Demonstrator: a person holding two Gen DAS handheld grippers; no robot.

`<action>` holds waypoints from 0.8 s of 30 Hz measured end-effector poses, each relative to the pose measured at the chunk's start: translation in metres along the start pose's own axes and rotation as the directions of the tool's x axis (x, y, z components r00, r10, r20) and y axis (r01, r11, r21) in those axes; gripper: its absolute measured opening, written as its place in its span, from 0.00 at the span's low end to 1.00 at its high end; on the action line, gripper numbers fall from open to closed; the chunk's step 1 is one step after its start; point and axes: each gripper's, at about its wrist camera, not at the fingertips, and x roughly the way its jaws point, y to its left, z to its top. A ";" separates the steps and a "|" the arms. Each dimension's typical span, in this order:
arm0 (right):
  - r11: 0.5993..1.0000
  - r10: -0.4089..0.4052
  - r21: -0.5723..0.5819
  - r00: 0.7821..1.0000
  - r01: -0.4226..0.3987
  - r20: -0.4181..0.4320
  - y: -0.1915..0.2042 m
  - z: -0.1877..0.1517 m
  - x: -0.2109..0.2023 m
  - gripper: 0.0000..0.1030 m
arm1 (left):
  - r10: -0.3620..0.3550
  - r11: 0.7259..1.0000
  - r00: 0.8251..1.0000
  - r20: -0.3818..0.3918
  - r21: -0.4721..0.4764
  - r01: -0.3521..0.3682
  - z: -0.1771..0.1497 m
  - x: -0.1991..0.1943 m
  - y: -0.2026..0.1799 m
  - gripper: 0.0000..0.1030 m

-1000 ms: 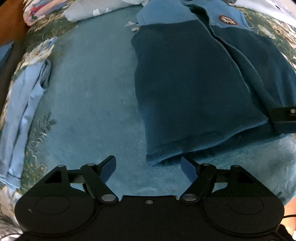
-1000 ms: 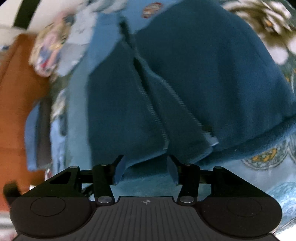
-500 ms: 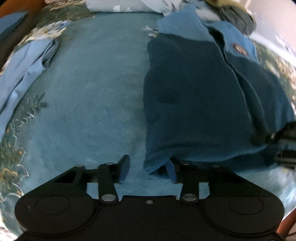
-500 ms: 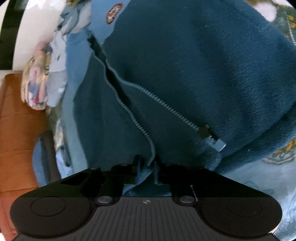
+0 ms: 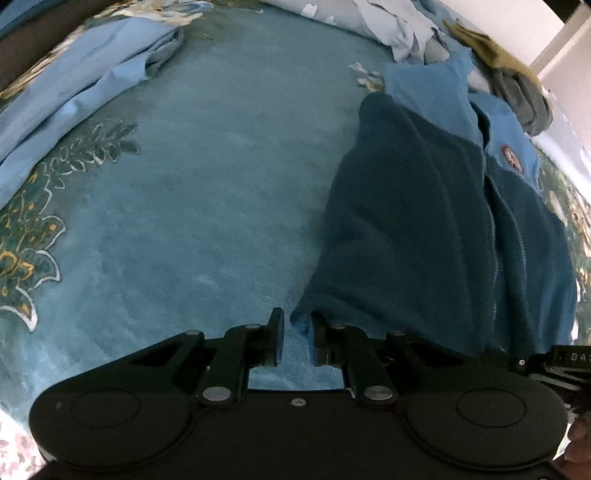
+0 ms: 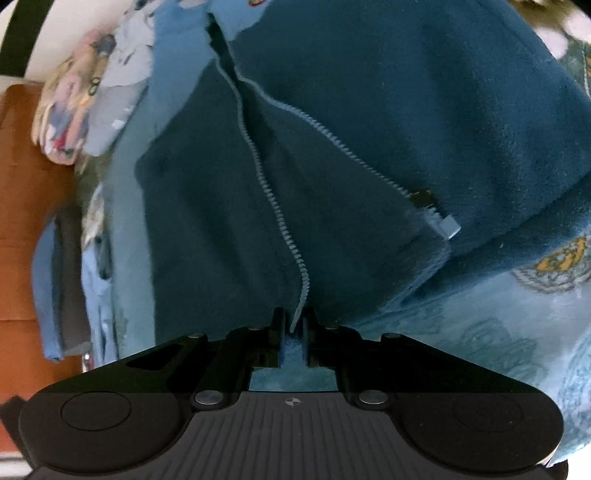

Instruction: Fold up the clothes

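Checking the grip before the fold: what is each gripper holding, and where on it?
Both pinch the dark teal fleece zip jacket at its bottom hem: the left gripper on the hem's corner, the right gripper beside the zipper's lower end.

Teal plush blanket (image 5: 192,206) with gold and white floral border (image 5: 22,266) spread as the carrying surface; same ornament (image 6: 557,262) at its right edge in right wrist view. Light blue cloth (image 5: 81,85) crumpled along the blanket's far left edge. Pale printed fabric (image 5: 373,26) bunched at the far edge. Olive and grey garment (image 5: 517,88) heaped at the far right corner. Floral pink-and-blue bundle (image 6: 70,110) off the blanket's far left corner. Orange-brown surface (image 6: 26,206) beyond the left edge. White wall (image 5: 565,51) behind.
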 end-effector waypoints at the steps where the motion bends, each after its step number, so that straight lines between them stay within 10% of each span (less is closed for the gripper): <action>1: 1.000 -0.008 -0.023 1.000 0.008 -0.001 0.003 0.000 0.000 0.07 | 0.001 1.000 1.000 -0.008 -0.007 -0.001 0.000 0.002 0.000 0.13; 6: 0.989 0.020 -0.143 0.999 -0.025 -0.034 0.020 0.002 -0.013 0.13 | -0.001 1.000 1.000 -0.030 -0.006 0.001 0.003 -0.001 0.004 0.17; 12: 0.966 0.016 -0.257 0.999 -0.003 0.051 0.025 0.021 -0.056 0.35 | -0.040 0.998 0.999 -0.013 0.054 0.041 0.016 -0.034 0.008 0.43; 17: 0.974 -0.127 -0.171 0.984 0.147 0.123 -0.008 0.035 -0.069 0.36 | -0.076 0.987 0.996 0.044 0.142 0.069 0.031 -0.048 -0.014 0.49; 24: 0.990 -0.132 -0.045 0.988 0.135 0.077 -0.039 0.024 -0.057 0.37 | -0.169 0.970 0.985 -0.014 0.172 0.169 0.036 -0.017 -0.070 0.50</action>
